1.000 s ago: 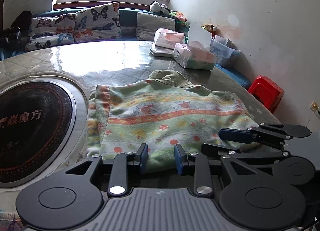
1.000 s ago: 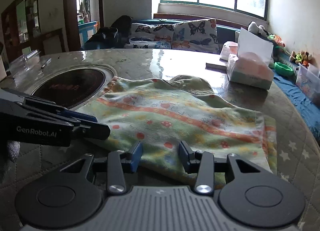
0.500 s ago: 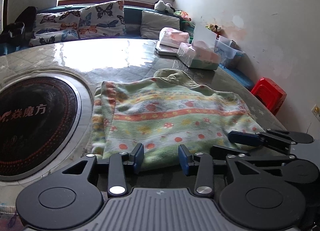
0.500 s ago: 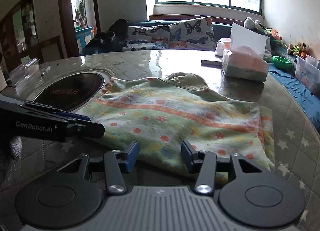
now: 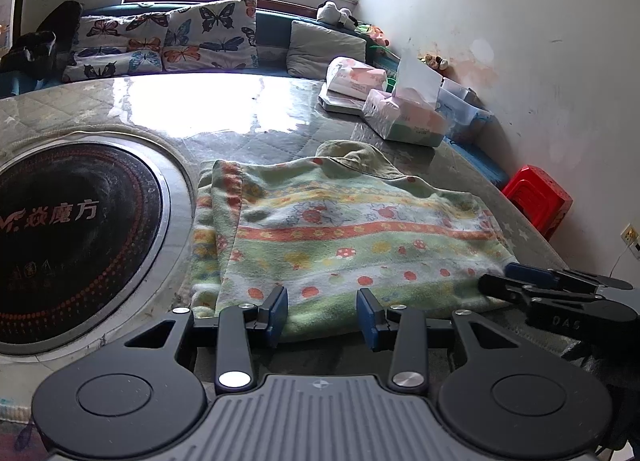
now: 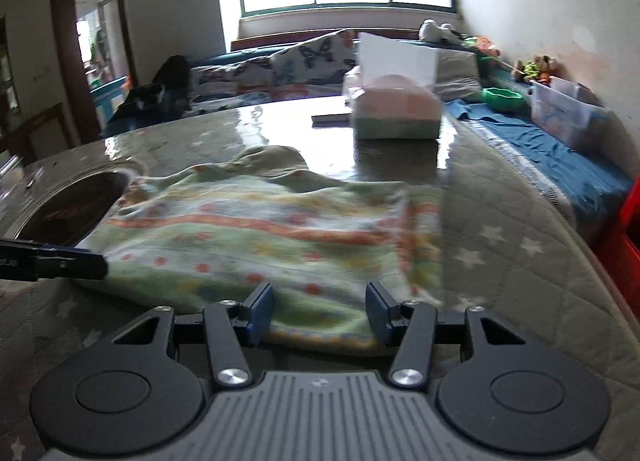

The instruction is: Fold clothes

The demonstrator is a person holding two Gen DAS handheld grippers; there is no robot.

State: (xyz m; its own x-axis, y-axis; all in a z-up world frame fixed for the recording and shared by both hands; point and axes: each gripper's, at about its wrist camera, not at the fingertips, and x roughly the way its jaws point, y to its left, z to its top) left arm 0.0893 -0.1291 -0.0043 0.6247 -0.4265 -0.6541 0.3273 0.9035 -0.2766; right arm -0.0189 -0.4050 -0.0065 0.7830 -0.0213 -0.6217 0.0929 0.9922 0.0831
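Left wrist view: the left gripper (image 5: 322, 315) stands parted over the folded garment's (image 5: 344, 237) near hem, gripping nothing. Right gripper (image 6: 320, 313) jaws are opening, the hem between them unpinched.

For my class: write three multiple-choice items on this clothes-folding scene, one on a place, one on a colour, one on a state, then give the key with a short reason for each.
1. Where does the patterned garment lie relative to the round black cooktop in the left wrist view?
A. On top of it
B. To its right, on the table
C. On the floor

2. What colour is the stool by the wall?
A. Red
B. Yellow
C. White

3. How does the left gripper stand?
A. Shut on the garment
B. Shut on a tissue box
C. Open, pads apart at the garment's near edge

Key: 1 B, the garment sits beside the cooktop's rim on the table; 2 A, the stool is plainly red; 3 C, a clear gap shows between the blue pads, which press on nothing.
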